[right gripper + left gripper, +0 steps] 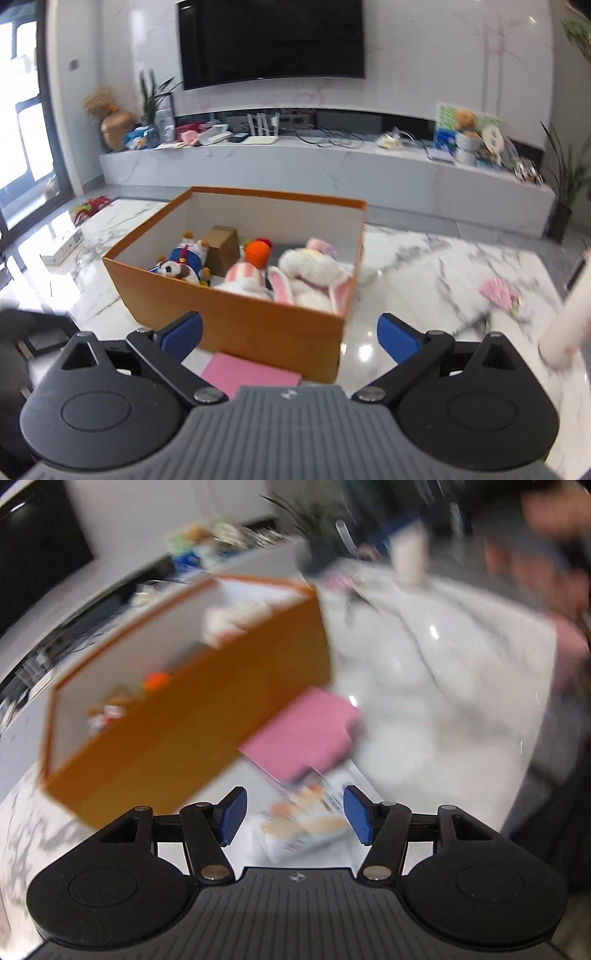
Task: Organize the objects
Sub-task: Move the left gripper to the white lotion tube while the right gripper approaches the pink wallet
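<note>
An orange cardboard box (236, 325) stands on the white marble table (424, 280), holding plush toys: a white bunny (314, 273), a striped pink-and-white toy (245, 278), an orange carrot (256, 251), a blue-and-white doll (184, 260) and a small brown carton (223, 247). A pink book (251, 373) lies by the box's near side. My right gripper (290, 334) is open just before the box, nothing between its fingers. The left wrist view is blurred: the box (192, 716), the pink book (303, 734) and a printed booklet (314, 819). My left gripper (293, 816) hangs open above the booklet, empty.
A small pink packet (498, 291) lies on the table at right, beside a white cylinder (569, 325) at the frame edge. Beyond the table runs a long white TV bench (332, 166) with clutter, a wall TV above, and potted plants at both ends.
</note>
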`<state>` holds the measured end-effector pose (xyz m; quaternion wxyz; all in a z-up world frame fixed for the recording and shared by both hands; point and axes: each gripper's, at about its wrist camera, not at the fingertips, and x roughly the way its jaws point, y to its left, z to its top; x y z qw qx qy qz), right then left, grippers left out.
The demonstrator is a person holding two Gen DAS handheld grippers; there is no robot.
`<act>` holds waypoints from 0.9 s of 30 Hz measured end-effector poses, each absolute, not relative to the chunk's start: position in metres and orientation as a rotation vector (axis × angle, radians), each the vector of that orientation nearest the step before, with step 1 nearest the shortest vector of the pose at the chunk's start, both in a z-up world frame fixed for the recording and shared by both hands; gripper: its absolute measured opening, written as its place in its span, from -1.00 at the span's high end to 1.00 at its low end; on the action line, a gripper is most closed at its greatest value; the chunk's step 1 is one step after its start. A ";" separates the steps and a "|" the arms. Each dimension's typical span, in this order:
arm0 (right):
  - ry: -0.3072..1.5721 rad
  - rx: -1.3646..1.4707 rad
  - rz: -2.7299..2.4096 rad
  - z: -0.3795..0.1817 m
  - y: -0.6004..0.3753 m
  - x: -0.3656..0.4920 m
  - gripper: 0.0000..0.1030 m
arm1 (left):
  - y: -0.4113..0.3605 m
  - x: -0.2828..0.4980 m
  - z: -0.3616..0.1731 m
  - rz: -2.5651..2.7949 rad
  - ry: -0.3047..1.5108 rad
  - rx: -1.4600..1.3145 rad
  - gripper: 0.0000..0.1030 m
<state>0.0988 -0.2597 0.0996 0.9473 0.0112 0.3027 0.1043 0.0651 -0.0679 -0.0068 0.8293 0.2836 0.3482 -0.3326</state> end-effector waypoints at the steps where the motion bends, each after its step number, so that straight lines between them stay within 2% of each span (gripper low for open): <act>1: 0.613 0.039 0.216 0.100 -0.263 0.096 -0.95 | -0.074 0.067 -0.015 -0.716 0.743 0.630 -0.32; 3: 0.610 0.050 0.219 0.103 -0.266 0.093 -0.95 | -0.081 0.073 -0.027 -0.700 0.751 0.665 -0.33; 11: 0.621 0.052 0.218 0.102 -0.274 0.090 -0.97 | -0.069 0.101 -0.036 -0.795 0.909 0.520 -0.69; 15: 0.653 0.069 0.208 0.094 -0.275 0.096 -0.98 | -0.055 0.101 -0.044 -0.819 0.997 0.492 -0.72; 27: 0.838 0.102 0.202 0.031 -0.221 0.129 -0.97 | -0.052 0.106 -0.045 -0.699 1.000 0.420 -0.72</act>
